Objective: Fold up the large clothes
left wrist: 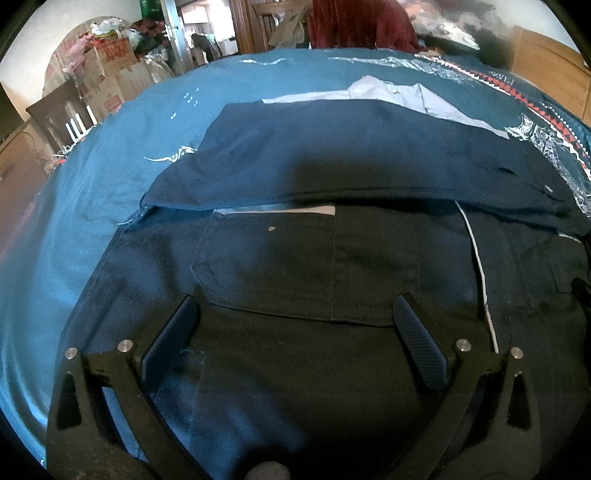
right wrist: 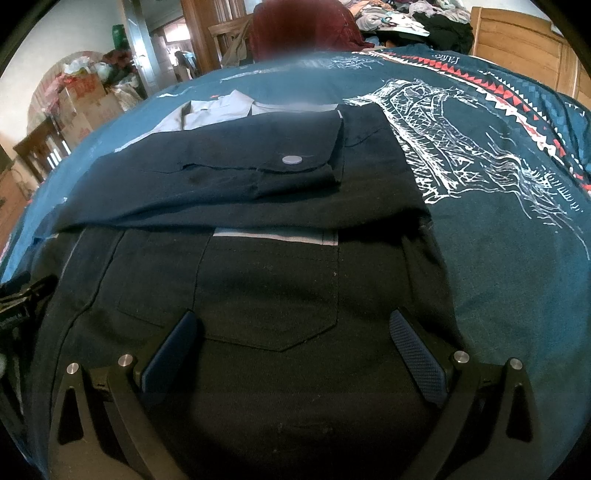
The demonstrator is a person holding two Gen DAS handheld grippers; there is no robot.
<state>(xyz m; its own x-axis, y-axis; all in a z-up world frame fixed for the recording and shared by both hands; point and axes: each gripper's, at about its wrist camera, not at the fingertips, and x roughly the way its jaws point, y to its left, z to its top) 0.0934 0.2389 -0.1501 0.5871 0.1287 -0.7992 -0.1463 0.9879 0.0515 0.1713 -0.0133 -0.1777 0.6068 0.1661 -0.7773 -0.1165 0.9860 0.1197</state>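
Navy work-shirt fabric (left wrist: 332, 155) fills the middle of both views: the garment lies flat on a teal bedspread (left wrist: 122, 147), its sleeves folded across the body, one cuff with a pale round button (right wrist: 291, 159) on top in the right wrist view. A chest pocket (right wrist: 269, 291) with a grey strip along its mouth sits just ahead of each claw. A grey collar (right wrist: 218, 107) shows at the garment's far edge. The left gripper (left wrist: 295, 325) hovers over the near part of the shirt with its jaws spread wide and nothing between them; the right gripper (right wrist: 295, 332) is likewise spread wide and empty over the pocket area. Contact between the fingers and the cloth cannot be determined. At the left edge of the right wrist view, part of the other tool is visible close beside. The bedspread carries a white line-drawn print (right wrist: 443, 147) and a red-and-white triangle border (right wrist: 509, 92) to the shirt's right. Beyond the bed stand a dark red garment or figure (right wrist: 303, 29), stacked cardboard boxes (left wrist: 110, 81), a wooden chair (left wrist: 62, 118), a wooden headboard (right wrist: 524, 40) and a heap of loose clothing (right wrist: 417, 18).
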